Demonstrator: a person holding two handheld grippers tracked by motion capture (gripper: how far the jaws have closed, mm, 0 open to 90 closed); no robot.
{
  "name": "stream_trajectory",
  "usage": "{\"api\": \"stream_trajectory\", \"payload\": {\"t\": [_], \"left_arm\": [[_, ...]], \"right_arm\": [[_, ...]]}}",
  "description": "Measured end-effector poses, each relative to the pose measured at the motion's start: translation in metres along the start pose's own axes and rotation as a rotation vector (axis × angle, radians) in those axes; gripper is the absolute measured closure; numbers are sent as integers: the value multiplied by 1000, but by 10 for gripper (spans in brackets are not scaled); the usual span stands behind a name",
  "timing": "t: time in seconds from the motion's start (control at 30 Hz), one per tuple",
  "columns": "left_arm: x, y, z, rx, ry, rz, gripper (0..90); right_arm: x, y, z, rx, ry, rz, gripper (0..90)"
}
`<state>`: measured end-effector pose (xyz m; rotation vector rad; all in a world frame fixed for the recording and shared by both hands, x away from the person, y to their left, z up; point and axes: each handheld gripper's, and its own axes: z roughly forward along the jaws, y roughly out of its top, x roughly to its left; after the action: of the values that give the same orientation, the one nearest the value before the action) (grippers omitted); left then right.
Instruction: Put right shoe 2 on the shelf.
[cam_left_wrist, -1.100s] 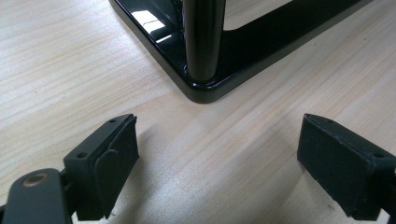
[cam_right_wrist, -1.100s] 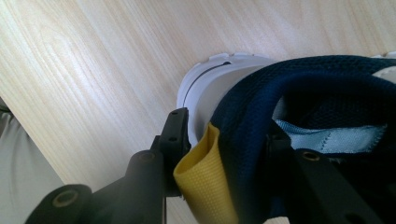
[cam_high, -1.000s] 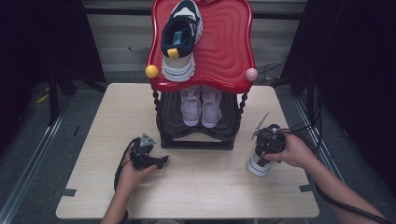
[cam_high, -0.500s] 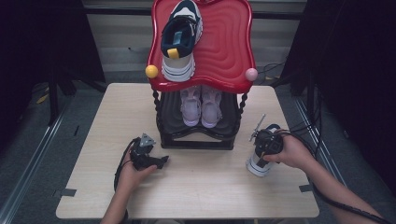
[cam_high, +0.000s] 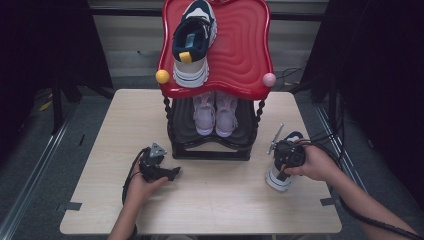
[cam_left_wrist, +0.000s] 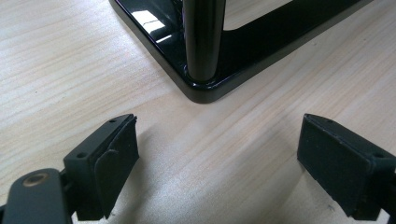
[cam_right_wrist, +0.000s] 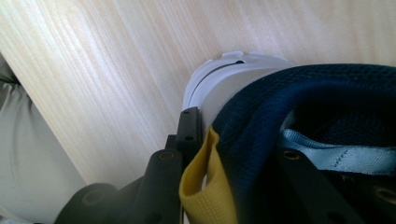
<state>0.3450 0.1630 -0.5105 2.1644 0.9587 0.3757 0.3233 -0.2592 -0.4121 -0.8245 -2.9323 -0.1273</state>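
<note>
The right gripper (cam_high: 281, 167) has just been closing its jaws on the heel of a navy sneaker (cam_right_wrist: 317, 121), which is standing on the table (cam_high: 220, 200) right of the shoe rack (cam_high: 212, 150); the left gripper (cam_left_wrist: 217, 163) is resting with jaws wide apart

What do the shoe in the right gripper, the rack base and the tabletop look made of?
Shoe: navy knit or mesh fabric upper by its weave, yellow fabric heel tab, matte white sole, likely rubber or foam. Rack base: glossy black, sharp reflections; lacquered wood, plastic or metal, can't tell which. Table: pale wood grain, satin; possibly laminate. Right gripper has been closing on the shoe's heel.
</note>
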Motion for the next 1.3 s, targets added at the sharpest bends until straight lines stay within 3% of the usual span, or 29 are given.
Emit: {"api": "stream_trajectory", "payload": {"t": [0.07,0.1,0.13,0.17,0.27,0.4,0.6,0.9,1.3], "left_arm": [[0,0,0,1,-1,0,120],[0,0,0,0,0,0,121],[0,0,0,0,0,0,120],[0,0,0,0,0,0,120],[0,0,0,-4,2,-2,120],[0,0,0,-4,1,-3,121],[0,0,0,0,-1,-2,120],[0,0,0,0,-1,-2,120],[0,0,0,-1,0,-1,120]], "right_arm": [[2,0,-7,-2,5,6,731],[1,-1,-9,-4,-8,-16,731],[3,0,-13,-7,-1,-1,731],[1,-1,-16,-6,-21,-34,731],[3,1,-29,-11,-12,-28,730],[4,4,-45,3,-46,-63,730],[9,10,-71,-17,-56,-88,730],[17,13,-112,3,-100,-106,729],[27,15,-158,-16,-127,-121,727]]}}
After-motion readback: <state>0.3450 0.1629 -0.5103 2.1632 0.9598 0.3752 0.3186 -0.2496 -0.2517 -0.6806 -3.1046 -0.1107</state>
